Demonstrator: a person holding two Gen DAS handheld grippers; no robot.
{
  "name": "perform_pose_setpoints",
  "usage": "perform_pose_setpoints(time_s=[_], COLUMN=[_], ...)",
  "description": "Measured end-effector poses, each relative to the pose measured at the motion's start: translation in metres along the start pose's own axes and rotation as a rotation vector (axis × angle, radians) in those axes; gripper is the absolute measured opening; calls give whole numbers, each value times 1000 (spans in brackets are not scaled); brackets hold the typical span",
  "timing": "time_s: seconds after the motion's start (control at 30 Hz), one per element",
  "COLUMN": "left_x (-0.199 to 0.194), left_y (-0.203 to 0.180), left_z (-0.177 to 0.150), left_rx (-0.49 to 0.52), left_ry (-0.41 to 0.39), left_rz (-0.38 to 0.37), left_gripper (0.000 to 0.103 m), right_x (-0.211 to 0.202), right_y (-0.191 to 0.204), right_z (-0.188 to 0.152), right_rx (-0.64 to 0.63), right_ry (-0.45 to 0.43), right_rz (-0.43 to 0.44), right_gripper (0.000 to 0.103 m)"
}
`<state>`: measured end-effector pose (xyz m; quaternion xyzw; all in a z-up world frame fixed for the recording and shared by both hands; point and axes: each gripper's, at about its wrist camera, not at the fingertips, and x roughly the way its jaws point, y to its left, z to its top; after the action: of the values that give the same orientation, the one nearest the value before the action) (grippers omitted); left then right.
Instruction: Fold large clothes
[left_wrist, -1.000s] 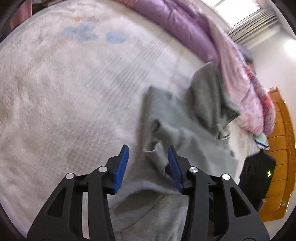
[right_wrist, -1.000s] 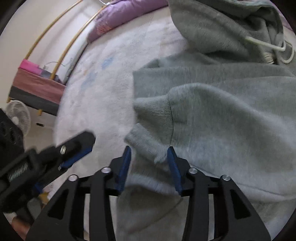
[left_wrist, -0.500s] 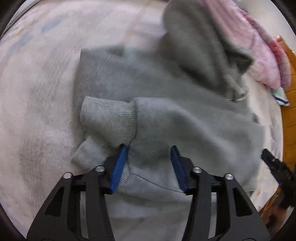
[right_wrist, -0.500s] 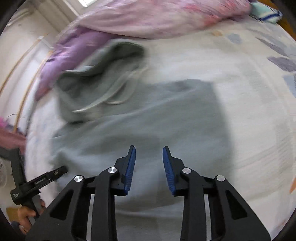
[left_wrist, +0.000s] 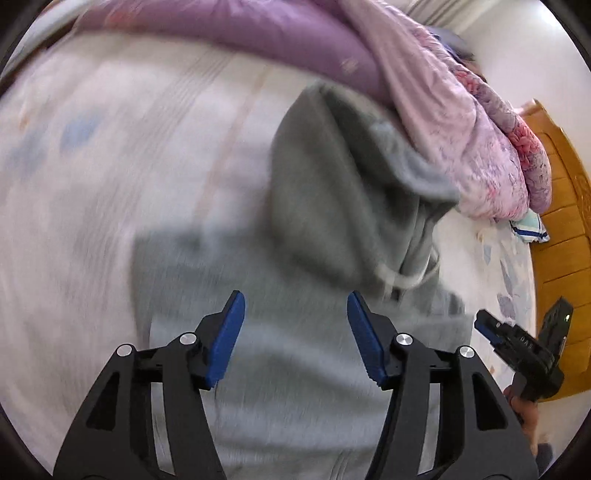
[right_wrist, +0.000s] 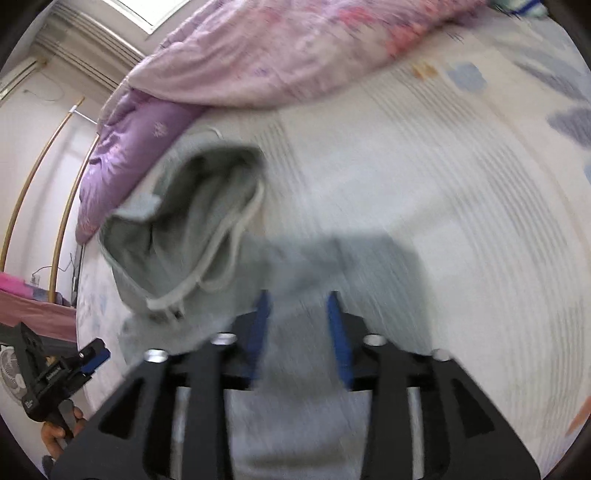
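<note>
A grey hoodie (left_wrist: 295, 369) lies folded on the pale bed sheet, its hood (left_wrist: 343, 199) and white drawstring (left_wrist: 402, 280) toward the quilt. It shows in the right wrist view (right_wrist: 306, 406) too, hood (right_wrist: 192, 236) at left. My left gripper (left_wrist: 295, 332) is open and empty above the hoodie's body. My right gripper (right_wrist: 297, 332) is open and empty over the hoodie's right part. Each gripper shows in the other's view, the right one (left_wrist: 517, 343) at the right edge, the left one (right_wrist: 62, 373) at lower left. Both views are motion-blurred.
A purple and pink quilt (left_wrist: 424, 88) is bunched along the far side of the bed (left_wrist: 92, 166). A wooden headboard (left_wrist: 561, 229) stands at the right. In the right wrist view, a fan (right_wrist: 11, 373) and a pink-covered bench (right_wrist: 22, 302) stand left of the bed.
Both grippers have pulled back and risen from the sleeve cuff they were at. The sleeve now lies folded onto the body. The views have swung toward the hood and quilt.
</note>
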<state>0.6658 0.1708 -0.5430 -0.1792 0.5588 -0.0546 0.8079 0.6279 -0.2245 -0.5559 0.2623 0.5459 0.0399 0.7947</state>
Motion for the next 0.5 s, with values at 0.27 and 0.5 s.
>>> perform_pose_setpoints(time_s=[0.27, 0.5], left_x=[30, 77], left_y=[-26, -58], left_z=[89, 120], left_rx=[-102, -217], left_ry=[-29, 8], left_rz=[-101, -167], left_gripper=[64, 66], right_x=[47, 86], right_y=[11, 8], right_z=[83, 117], right_rx=[162, 409], right_ry=[-13, 16], right_rz=[234, 352], right_gripper=[47, 52])
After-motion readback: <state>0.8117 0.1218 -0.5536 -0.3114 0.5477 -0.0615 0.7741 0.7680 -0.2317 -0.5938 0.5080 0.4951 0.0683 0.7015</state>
